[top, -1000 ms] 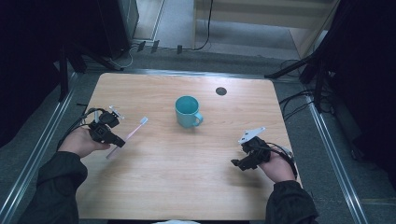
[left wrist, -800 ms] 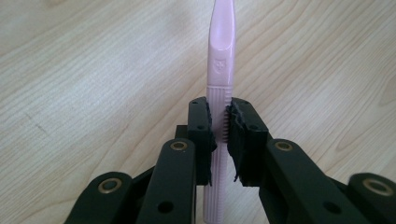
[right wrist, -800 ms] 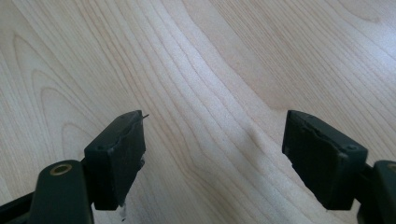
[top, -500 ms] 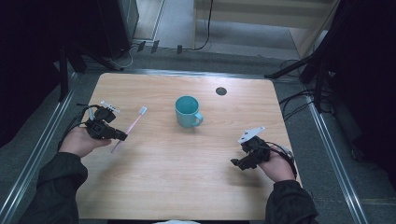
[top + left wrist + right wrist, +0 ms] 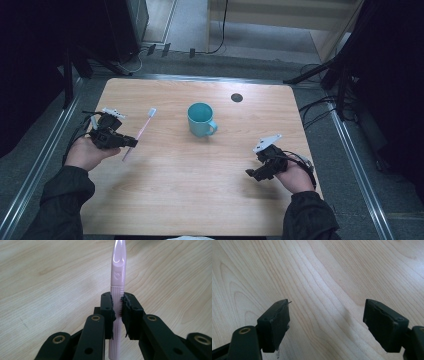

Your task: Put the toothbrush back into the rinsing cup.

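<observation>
Left gripper [image 5: 131, 143] clamps the pink toothbrush [image 5: 141, 131], bristle head angled away toward the far-right

Table [image 5: 200, 200]: cup [image 5: 201, 119] just behind centre, about 12 o'clock. Toothbrush [image 5: 140, 132] at 10 o'clock of centre, left of the cup, clamped in the left gripper [image 5: 129, 143], head toward 1 o'clock. Right gripper [image 5: 251, 173] at 4 o'clock, well apart from the cup.
</observation>
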Available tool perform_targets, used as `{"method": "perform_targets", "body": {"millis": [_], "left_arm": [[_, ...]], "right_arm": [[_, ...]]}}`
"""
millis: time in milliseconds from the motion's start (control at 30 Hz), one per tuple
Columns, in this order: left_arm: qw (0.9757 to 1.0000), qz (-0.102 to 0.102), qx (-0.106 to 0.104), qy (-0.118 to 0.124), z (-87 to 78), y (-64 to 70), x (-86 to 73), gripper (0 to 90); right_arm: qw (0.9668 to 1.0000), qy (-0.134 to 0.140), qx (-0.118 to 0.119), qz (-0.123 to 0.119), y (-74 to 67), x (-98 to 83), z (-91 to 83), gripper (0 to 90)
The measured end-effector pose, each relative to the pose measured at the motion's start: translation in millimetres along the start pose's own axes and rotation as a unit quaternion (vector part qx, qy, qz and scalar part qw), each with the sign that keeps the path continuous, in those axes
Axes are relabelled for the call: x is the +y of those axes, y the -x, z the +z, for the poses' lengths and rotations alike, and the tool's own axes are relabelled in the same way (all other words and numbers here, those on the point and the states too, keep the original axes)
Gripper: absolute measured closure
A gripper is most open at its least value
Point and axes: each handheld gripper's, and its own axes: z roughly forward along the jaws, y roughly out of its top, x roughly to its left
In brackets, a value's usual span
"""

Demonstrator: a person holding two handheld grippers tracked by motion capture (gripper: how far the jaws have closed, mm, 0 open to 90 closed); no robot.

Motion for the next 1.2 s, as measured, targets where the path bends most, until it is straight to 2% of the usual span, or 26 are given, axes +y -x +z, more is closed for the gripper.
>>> {"method": "perform_targets", "body": {"millis": [133, 233, 300, 433, 500, 533, 633, 667, 700, 767, 800, 867, 1033, 1133, 1167, 1200], "left_arm": [[0.9991, 0.006, 0.008, 0.040, -4.1, 4.7, 0.5, 79.1], [0.9979, 0.002, 0.011, 0.064, -4.4, 7.2, 0.1, 79.0], [0.9976, 0.000, 0.012, 0.068, -4.8, 7.9, 0.2, 79.0], [0.9957, -0.004, 0.013, 0.092, -7.2, 10.4, 0.6, 79.0], [0.9935, -0.003, 0.023, 0.112, -8.0, 13.9, 1.0, 79.0], [0.9935, -0.003, 0.023, 0.112, -8.0, 13.9, 1.0, 79.0], [0.9907, 0.002, 0.028, 0.133, -7.5, 20.2, 3.2, 79.0], [0.9907, 0.002, 0.028, 0.133, -7.5, 20.2, 3.2, 79.0], [0.9892, 0.002, 0.028, 0.144, -7.8, 22.6, 4.6, 78.9], [0.9882, 0.003, 0.027, 0.150, -8.5, 23.0, 4.9, 78.9], [0.9875, -0.004, 0.020, 0.156, -8.6, 23.5, 5.5, 79.0], [0.9858, -0.007, 0.018, 0.167, -8.8, 24.3, 5.8, 78.9], [0.9831, -0.010, 0.025, 0.181, -4.6, 32.2, 8.7, 78.9], [0.9801, -0.010, 0.023, 0.197, -2.4, 37.6, 12.3, 78.9], [0.9782, -0.009, 0.024, 0.206, -1.0, 40.0, 14.7, 78.9], [0.9782, -0.009, 0.024, 0.206, -1.0, 40.0, 14.7, 78.9]], "right_arm": [[1.0000, 0.000, 0.001, -0.001, -0.1, 1.4, 0.9, 21.2], [1.0000, 0.002, 0.002, -0.004, 0.6, 2.6, 1.5, 21.2], [1.0000, 0.002, 0.002, -0.004, 0.6, 2.8, 1.6, 21.2], [1.0000, 0.001, 0.003, -0.004, 0.5, 3.3, 1.7, 21.2], [1.0000, 0.001, 0.003, -0.003, 0.6, 3.5, 2.0, 21.2], [1.0000, 0.001, 0.003, -0.003, 0.6, 3.5, 2.0, 21.2], [1.0000, 0.001, 0.003, -0.003, 0.3, 3.6, 2.1, 21.2], [1.0000, 0.001, 0.003, -0.003, 0.3, 3.6, 2.1, 21.2], [1.0000, 0.001, 0.002, -0.003, 0.4, 3.5, 2.0, 21.2], [1.0000, 0.001, 0.003, -0.002, 0.3, 3.5, 1.9, 21.2], [1.0000, 0.002, 0.003, -0.002, 0.3, 3.4, 1.9, 21.2], [1.0000, 0.001, 0.003, -0.003, 0.6, 3.2, 2.0, 21.2], [0.9999, 0.008, 0.008, -0.001, 1.5, 3.2, 1.4, 21.2], [0.9999, 0.013, 0.009, 0.001, 1.8, 3.0, 0.6, 21.2], [0.9999, 0.013, 0.009, 0.001, 1.9, 2.6, 0.3, 21.2], [0.9999, 0.013, 0.009, 0.001, 1.9, 2.6, 0.3, 21.2]]}}
